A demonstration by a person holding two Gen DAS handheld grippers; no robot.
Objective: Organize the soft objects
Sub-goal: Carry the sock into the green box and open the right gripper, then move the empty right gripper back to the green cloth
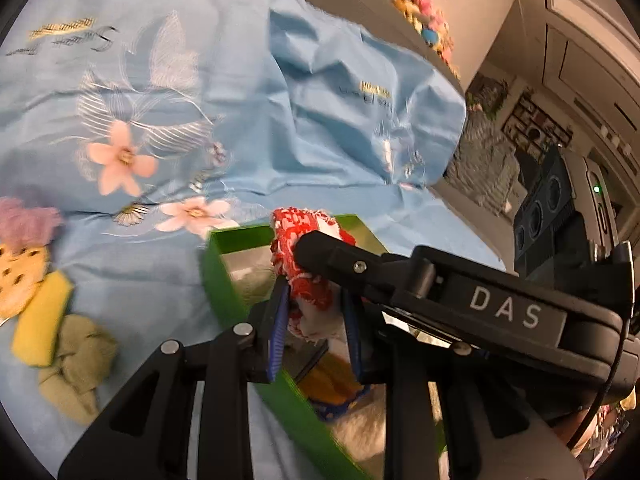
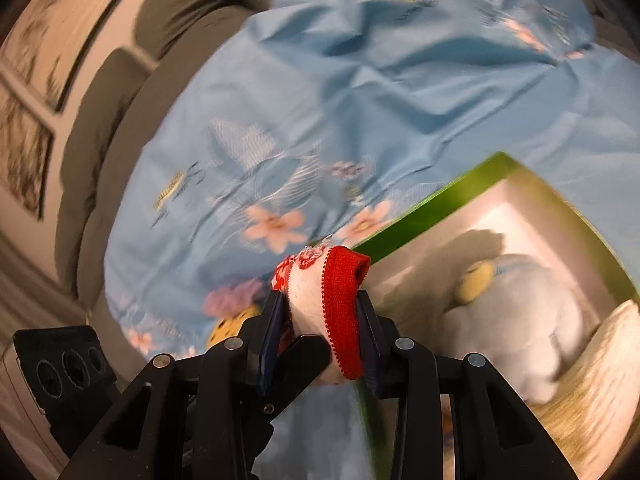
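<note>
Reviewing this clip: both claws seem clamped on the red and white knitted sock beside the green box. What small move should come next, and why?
Probably carry the red and white knitted sock a little further over the green cardboard box before releasing. Both the left claw and the right claw grip it at the box's edge, and other soft things already lie inside.

I see the box (image 1: 224, 276) standing on the bedsheet (image 1: 168, 80). Inside the box lie a plush toy (image 2: 516, 312) and, nearer my grippers, a towel (image 2: 592, 384) against its right side. The rolled cloth (image 2: 324, 312) sits between the fingers of both grippers, above the box's near-left rim. In the left wrist view, a loose cloth (image 1: 76, 364), a sponge (image 1: 42, 320) and a spotted item (image 1: 20, 280) lie together on the sheet, well left of the box. Cushions (image 2: 100, 128) lie behind the sheet.
</note>
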